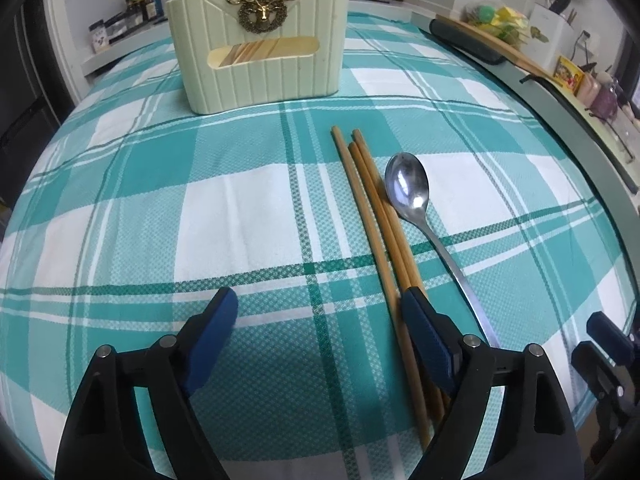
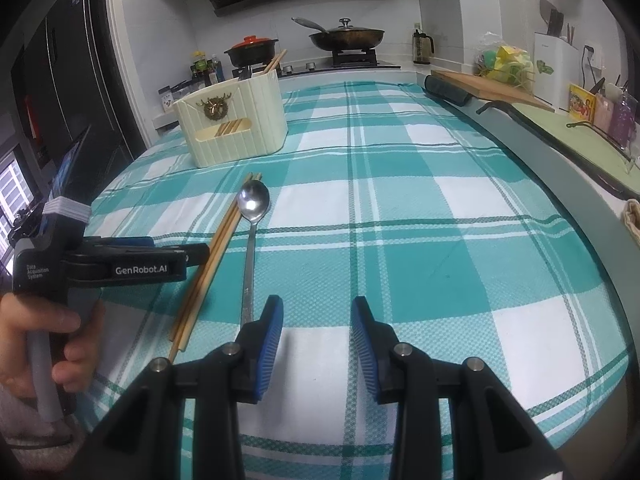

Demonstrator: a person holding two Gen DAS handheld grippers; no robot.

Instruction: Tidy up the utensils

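Note:
Three wooden chopsticks (image 1: 368,208) lie side by side on the plaid tablecloth, with a metal spoon (image 1: 416,200) just right of them. A cream utensil holder (image 1: 258,40) with a brass deer emblem stands at the back and holds chopsticks. My left gripper (image 1: 320,308) is open, low over the cloth; its right finger (image 1: 424,328) rests over the near part of the chopsticks. My right gripper (image 2: 316,320) is open and empty, just right of the spoon's handle (image 2: 248,280). The chopsticks (image 2: 212,256), holder (image 2: 232,120) and left gripper (image 2: 192,254) also show in the right wrist view.
The tablecloth (image 2: 440,200) covers the table. Behind it is a stove with a red-lidded pot (image 2: 252,50) and a wok (image 2: 346,38). A cutting board (image 2: 488,86) and a dish rack (image 2: 580,132) lie along the counter to the right.

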